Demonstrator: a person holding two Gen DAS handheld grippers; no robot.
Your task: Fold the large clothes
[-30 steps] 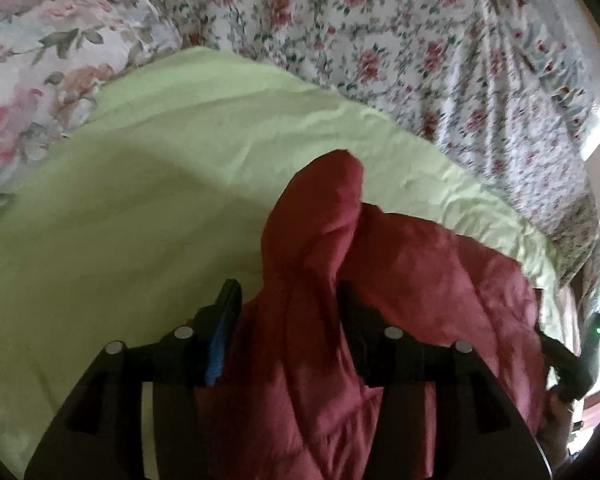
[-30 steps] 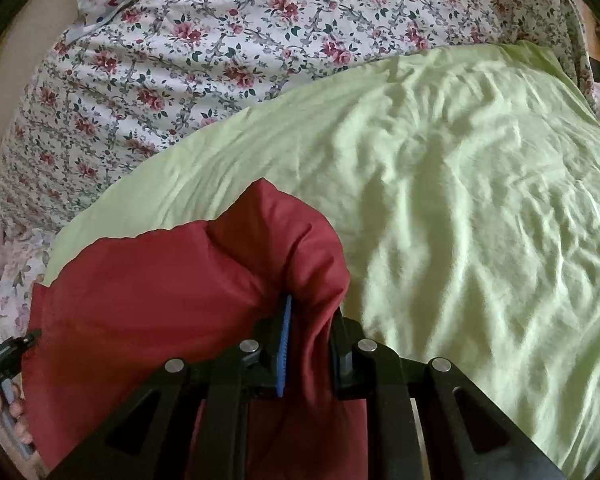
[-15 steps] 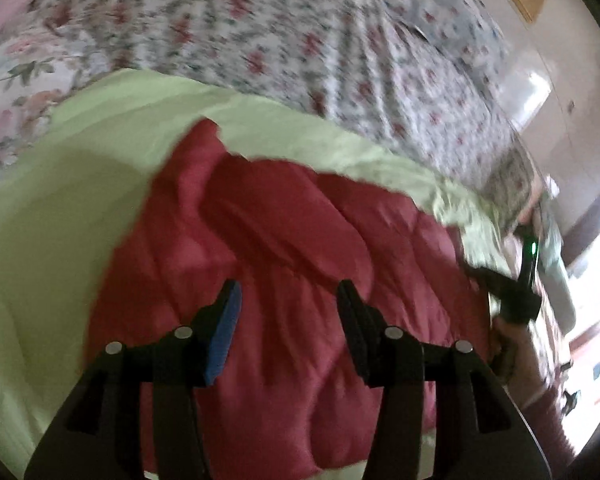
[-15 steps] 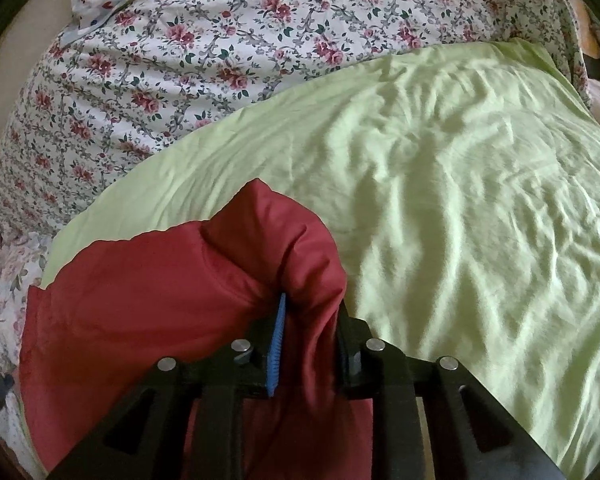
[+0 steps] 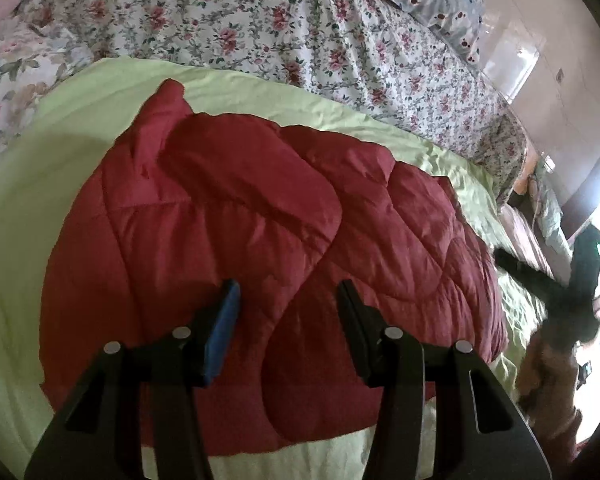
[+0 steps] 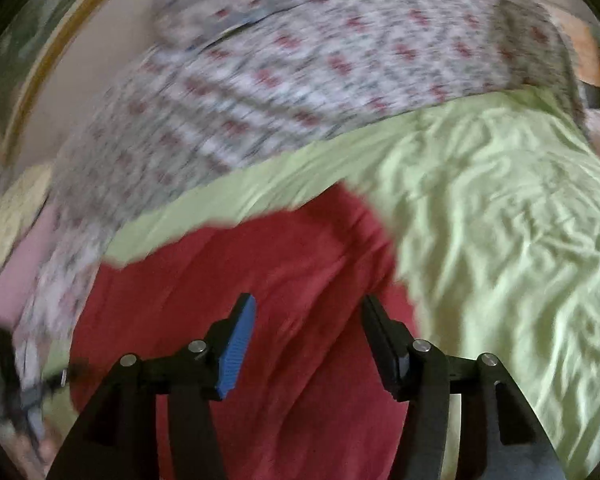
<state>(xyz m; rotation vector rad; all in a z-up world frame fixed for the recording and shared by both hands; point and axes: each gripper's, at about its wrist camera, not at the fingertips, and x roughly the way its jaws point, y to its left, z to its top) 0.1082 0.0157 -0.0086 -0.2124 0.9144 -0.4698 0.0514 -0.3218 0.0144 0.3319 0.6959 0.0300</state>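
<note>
A dark red quilted jacket lies folded in a heap on a light green sheet. My left gripper hovers above its near part, open, with nothing between the fingers. In the blurred right wrist view the same red jacket lies below my right gripper, whose jaws are opening and stand apart, clear of the fabric. The right gripper also shows at the right edge of the left wrist view, beside the jacket, held by a hand.
A flowered bedspread covers the bed beyond the green sheet. A flowered pillow lies at the left. A blue patterned pillow sits at the far end, with a wall and a bright window to the right.
The left gripper let the red jacket drop onto the sheet and pulled back from it. The right gripper opened, released the jacket's fold and drew back and up quickly.
</note>
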